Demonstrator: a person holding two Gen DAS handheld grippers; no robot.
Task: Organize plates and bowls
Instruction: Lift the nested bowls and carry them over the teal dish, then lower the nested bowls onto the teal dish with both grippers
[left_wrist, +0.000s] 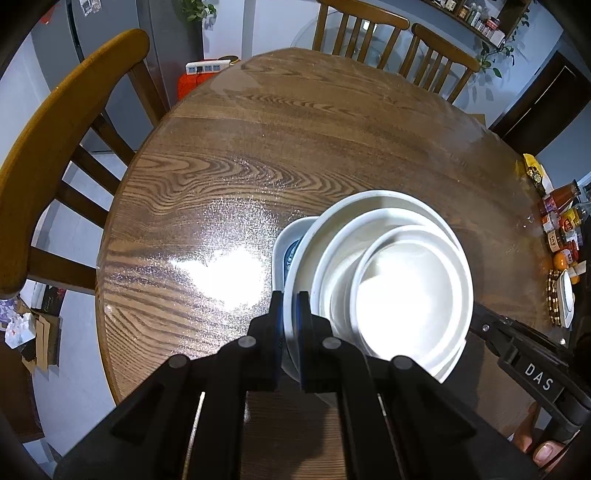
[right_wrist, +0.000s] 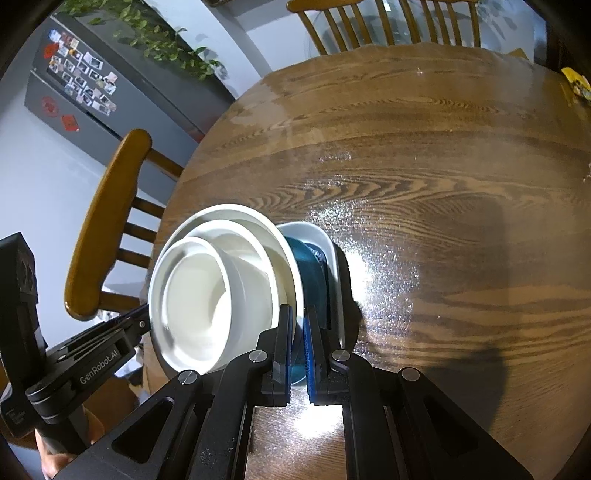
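Left side first. Left gripper (left_wrist: 290, 314) is clenched on the near rim of the stacked crockery: its blue pads stand on either side of the rim of the large white ceramic plate (left_wrist: 332, 221), with almost no gap between them. Nested on that plate, just ahead and to the right of the fingers, sit a white ceramic bowl (left_wrist: 334, 266) and a smaller white ceramic bowl (left_wrist: 406, 291) inside it. Under the plate, a dark teal dish (right_wrist: 310, 266) and, lowest, a white shallow dish (left_wrist: 284, 240).

The stack is tilted and seems to hang just above the round brown wood-grain table (left_wrist: 229, 155), though contact at its far edge cannot be ruled out.

Right side. Right gripper (right_wrist: 298, 343) is likewise clamped on the opposite rim, pads either side of the plate edge with the teal dish just beyond its right finger. The stack lies ahead and left of this gripper.

Judged step: carrying or setting down the whole stack with both hands.

To do it well:
- Keep both grips firm; rims are glazed and likely slippery.
- Level the two hands together, since the inner bowls are loose and could slide toward the low side.
- Lower evenly, let the bottom dish seat flat, then release both sides together.
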